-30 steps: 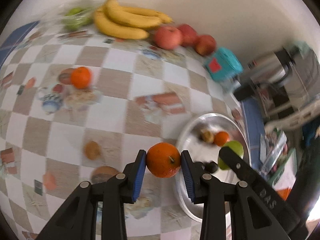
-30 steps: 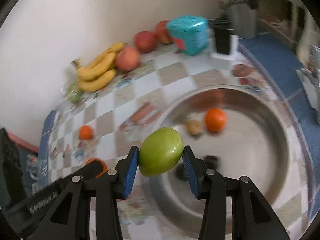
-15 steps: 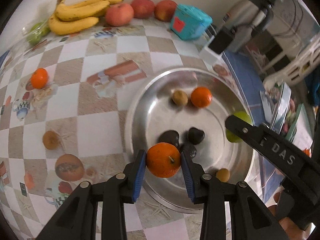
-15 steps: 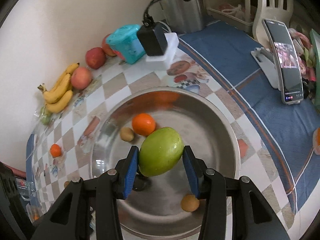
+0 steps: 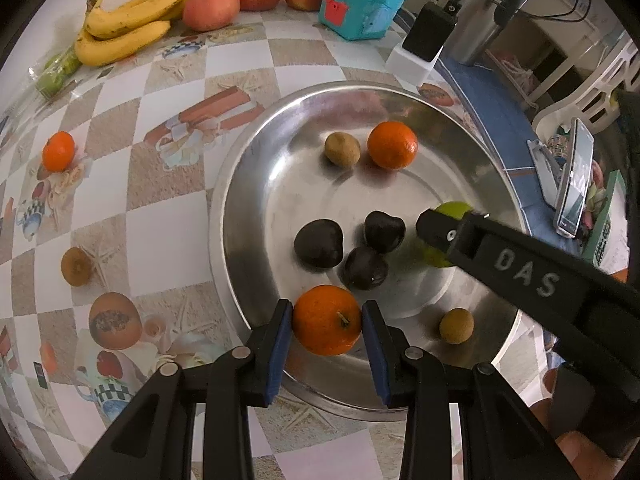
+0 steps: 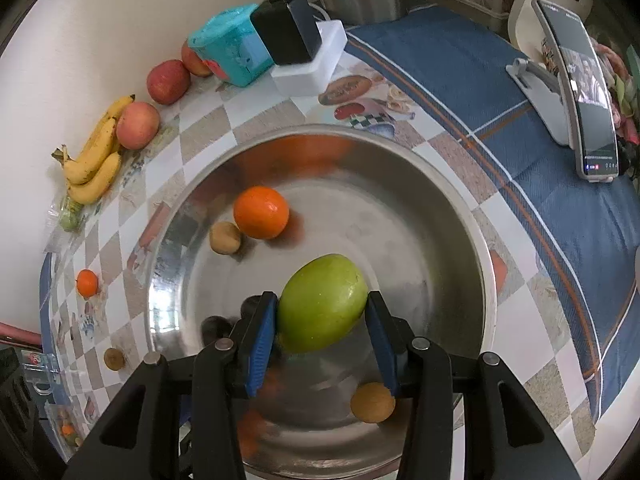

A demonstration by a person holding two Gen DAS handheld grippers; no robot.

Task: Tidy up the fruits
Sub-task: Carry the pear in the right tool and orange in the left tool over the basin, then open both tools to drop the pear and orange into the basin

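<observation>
The left tool point(image 5: 327, 322) grips an orange point(image 5: 326, 319) between its blue pads, stem toward the camera, hanging just above the near inner edge of the steel basin point(image 5: 248, 184). The right tool point(image 6: 322, 314) grips a green mango point(image 6: 322, 302), its long axis running slantwise across the jaws, over the middle of the basin floor. Both point steeply down, so each fruit sits directly over bare metal; the release should only need a short drop.

For the orange, the bare patch lies straight below, with three dark plums point(image 5: 344, 246) just beyond it and a small brown longan point(image 5: 456, 325) off to the right. The mango hangs close beside the plums in the left wrist view, so it is likely to roll against them once freed. A second orange point(image 5: 392, 145) and another longan point(image 5: 341, 149) rest toward the far wall.

Still out on the bench point(image 5: 168, 216): a small orange point(image 5: 58, 151), bananas point(image 5: 132, 28) and apples point(image 5: 211, 7).

The right tool's arm reads "DAS" point(image 5: 524, 270).
</observation>
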